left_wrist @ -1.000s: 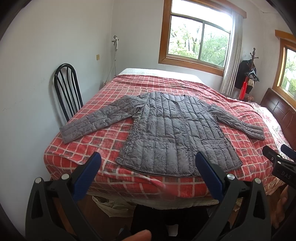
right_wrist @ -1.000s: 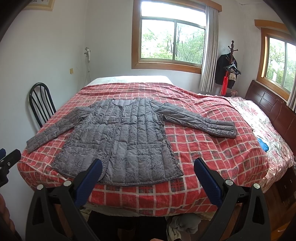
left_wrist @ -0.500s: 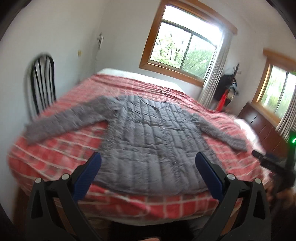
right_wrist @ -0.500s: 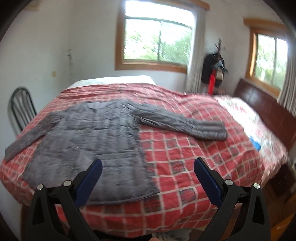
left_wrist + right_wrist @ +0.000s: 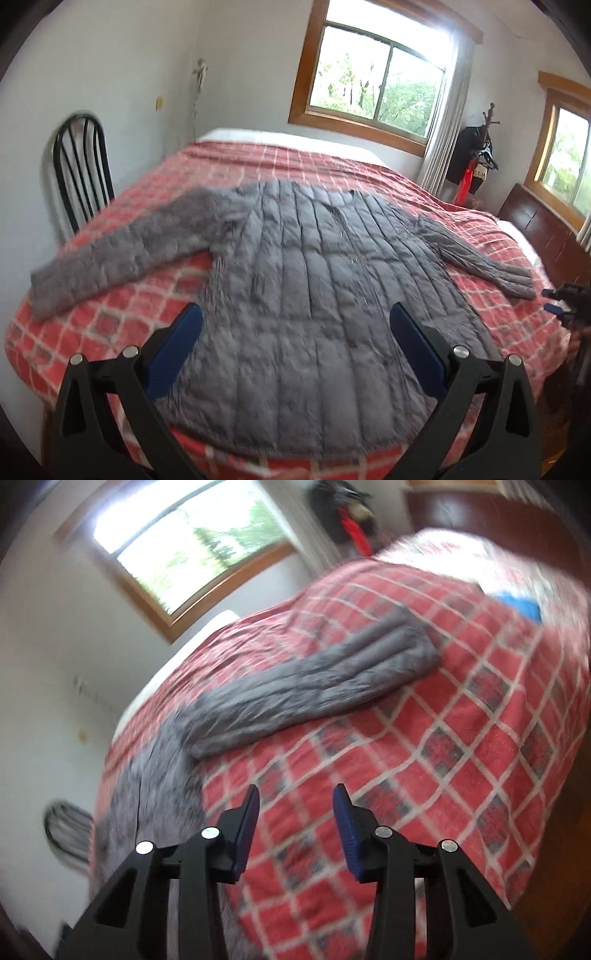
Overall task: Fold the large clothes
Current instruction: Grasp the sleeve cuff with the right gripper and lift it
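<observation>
Approach step, nothing folded yet: the grey quilted jacket lay flat and spread on the bed, hem just ahead of the left gripper, whose fingers stood wide and released with nothing between them. The right gripper had just been closing to a narrow gap, empty, above bare plaid quilt, the right sleeve ahead of its fingers; next it likely needs to reach that cuff and pinch it. Room: black chair beyond the left fingers, window behind the bed.
</observation>
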The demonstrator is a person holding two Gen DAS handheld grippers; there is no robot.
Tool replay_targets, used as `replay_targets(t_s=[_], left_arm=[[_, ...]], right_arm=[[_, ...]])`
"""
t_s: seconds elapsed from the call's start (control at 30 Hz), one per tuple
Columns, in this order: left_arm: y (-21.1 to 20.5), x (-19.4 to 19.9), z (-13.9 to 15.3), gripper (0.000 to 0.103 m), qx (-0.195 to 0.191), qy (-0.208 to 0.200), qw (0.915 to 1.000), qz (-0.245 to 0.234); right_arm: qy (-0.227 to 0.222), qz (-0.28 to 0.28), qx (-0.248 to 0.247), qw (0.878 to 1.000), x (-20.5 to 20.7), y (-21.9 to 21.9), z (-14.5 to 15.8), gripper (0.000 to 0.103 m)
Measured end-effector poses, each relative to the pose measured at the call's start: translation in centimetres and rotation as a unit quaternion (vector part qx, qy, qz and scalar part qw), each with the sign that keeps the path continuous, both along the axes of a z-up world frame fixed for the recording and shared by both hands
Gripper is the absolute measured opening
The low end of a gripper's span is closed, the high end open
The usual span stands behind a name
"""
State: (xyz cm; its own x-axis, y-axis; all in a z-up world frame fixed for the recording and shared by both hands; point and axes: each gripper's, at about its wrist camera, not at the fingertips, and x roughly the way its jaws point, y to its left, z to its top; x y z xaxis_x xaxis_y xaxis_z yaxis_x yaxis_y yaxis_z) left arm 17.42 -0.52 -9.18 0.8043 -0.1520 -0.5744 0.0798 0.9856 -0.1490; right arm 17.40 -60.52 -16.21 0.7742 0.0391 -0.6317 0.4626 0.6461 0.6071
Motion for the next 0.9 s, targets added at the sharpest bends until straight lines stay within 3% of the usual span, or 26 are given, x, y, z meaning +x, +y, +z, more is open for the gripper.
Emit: replay_targets(t_s=[0.13, 0.27, 0.43, 0.6, 0.73, 0.83, 0.9], left_arm=[[-0.2, 2.7, 0.0, 0.100, -0.002, -0.010, 0.9999, -0.012], [-0.6, 5.6, -0.2, 0.100, 0.006, -0.010, 0.9998, -0.018], [-0.3, 10.5, -0.2, 0.100, 0.016, 0.005, 0.9994, -0.030], [1.8, 15.8, 0.0, 0.100, 0.033, 0.006, 0.9994, -0.003], [2.8, 20.0, 0.0, 0.100, 0.033, -0.007, 0.9993, 0.016], [1.4, 23.0, -1.2, 0.100, 0.017, 0.005, 0.9998, -0.008], [-0.2, 24.5, -2.3, 0.100, 0.014, 0.021, 0.9990, -0.037]], right_arm=[[-0.031, -0.055, 0.069, 0.996, 1.3, -5.9, -2.3, 0.046], [-0.033, -0.113, 0.100, 0.988, 2.8, -9.9, -4.4, 0.046], [-0.007, -0.130, 0.088, 0.988, 5.5, -11.2, -5.7, 0.047], [0.016, -0.132, 0.075, 0.988, 7.6, -10.7, -6.9, 0.053], [0.005, -0.116, 0.060, 0.991, 9.0, -9.2, -7.6, 0.057], [0.002, -0.132, 0.052, 0.990, 10.3, -9.8, -7.4, 0.057], [0.008, -0.139, 0.040, 0.989, 11.6, -10.3, -7.1, 0.050]])
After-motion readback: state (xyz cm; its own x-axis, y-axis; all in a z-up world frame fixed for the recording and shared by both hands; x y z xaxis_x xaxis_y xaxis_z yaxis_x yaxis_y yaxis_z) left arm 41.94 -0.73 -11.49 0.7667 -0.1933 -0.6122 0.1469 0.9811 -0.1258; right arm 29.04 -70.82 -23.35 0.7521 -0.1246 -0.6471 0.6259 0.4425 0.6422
